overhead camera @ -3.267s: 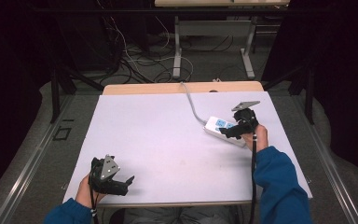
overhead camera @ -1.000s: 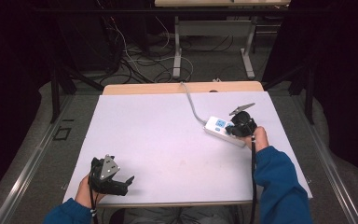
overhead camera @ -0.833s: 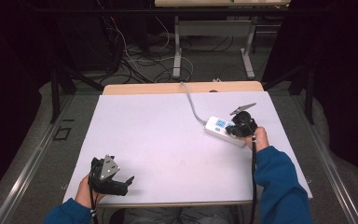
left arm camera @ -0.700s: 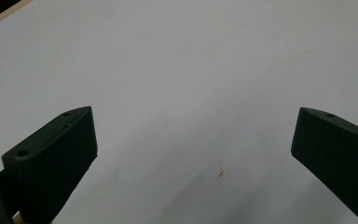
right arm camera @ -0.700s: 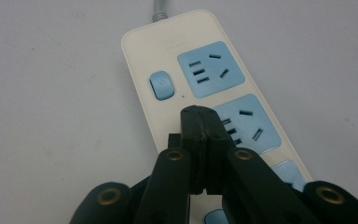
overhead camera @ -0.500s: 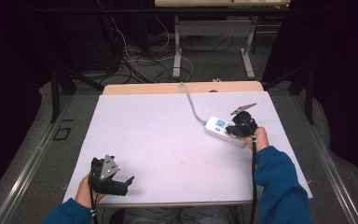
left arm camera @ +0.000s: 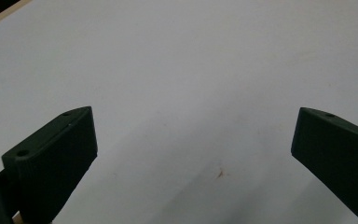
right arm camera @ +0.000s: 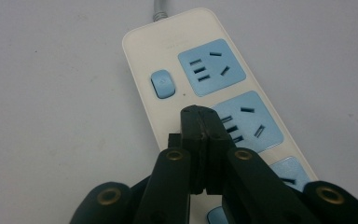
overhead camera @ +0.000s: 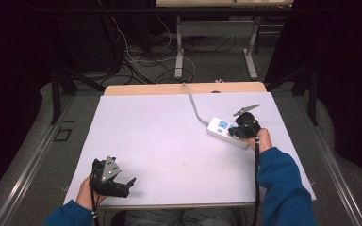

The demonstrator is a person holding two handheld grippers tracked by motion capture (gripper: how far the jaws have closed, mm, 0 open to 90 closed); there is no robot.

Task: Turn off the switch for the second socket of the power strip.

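One white plastic power strip with blue socket faces (right arm camera: 214,107) lies on the right side of the white table top (overhead camera: 169,136), its grey cable (overhead camera: 194,106) running toward the far edge. Right gripper (right arm camera: 200,128): jaws pressed together, tips over the strip beside its second socket; contact cannot be told. Left gripper (left arm camera: 193,149): jaws wide apart, empty, over bare table at the near left corner
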